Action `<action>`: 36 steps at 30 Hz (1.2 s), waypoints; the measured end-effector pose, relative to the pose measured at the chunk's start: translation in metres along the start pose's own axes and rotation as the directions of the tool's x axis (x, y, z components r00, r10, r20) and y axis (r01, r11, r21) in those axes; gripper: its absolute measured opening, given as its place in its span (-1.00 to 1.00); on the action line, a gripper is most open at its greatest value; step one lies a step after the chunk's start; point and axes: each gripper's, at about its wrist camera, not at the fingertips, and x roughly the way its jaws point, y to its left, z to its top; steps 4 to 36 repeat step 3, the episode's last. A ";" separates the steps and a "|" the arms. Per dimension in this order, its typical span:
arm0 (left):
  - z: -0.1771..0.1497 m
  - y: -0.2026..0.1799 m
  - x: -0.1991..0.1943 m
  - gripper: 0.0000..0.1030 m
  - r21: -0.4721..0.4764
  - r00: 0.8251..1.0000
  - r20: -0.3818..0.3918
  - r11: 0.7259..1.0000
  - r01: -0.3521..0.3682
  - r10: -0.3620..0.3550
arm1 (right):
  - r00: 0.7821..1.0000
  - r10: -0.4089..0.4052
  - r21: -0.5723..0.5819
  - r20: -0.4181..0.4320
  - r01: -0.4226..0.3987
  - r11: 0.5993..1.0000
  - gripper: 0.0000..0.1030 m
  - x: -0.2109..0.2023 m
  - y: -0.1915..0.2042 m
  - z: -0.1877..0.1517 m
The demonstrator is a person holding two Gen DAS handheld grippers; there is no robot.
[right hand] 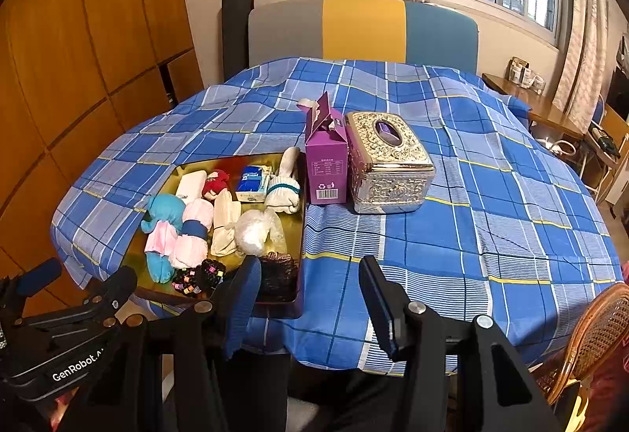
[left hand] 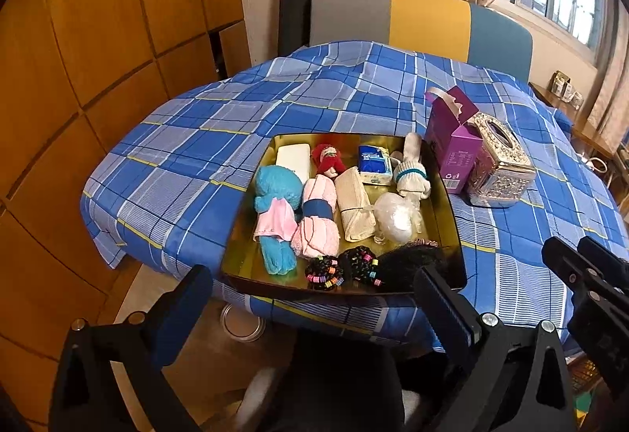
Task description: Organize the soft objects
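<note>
Between my left gripper [left hand: 314,308] jaws, spread wide and empty, lies the near edge of the shallow gold-lined tray [left hand: 444,196] on the blue plaid-covered desk [left hand: 196,145]. My right gripper [right hand: 310,298] jaws also stand apart, holding nothing. The tray carries rolled towels, a turquoise plush toy [left hand: 273,196] and black beaded hair ties [left hand: 326,272]; just beside it stand a purple carton [right hand: 326,164] and an ornate silver tissue box [right hand: 389,168].

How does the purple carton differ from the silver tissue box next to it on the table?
The purple carton is plain and stands tall and narrow with its top flaps open; the silver tissue box is embossed and shiny, lower and wider, closed apart from an oval slot on top. The carton stands nearer the tray. Both rest side by side on the blue checked cloth.
</note>
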 end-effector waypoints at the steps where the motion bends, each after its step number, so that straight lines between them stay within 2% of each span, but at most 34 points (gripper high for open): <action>1: 0.000 -0.001 0.000 0.99 0.001 1.000 0.001 1.000 -0.002 0.002 | 1.000 0.002 -0.003 -0.003 -0.002 1.000 0.02 0.001 0.000 0.000; 36: 0.000 -0.001 0.000 0.99 0.006 1.000 0.005 1.000 -0.005 0.004 | 1.000 0.000 0.000 -0.003 0.000 1.000 0.02 0.001 0.000 0.000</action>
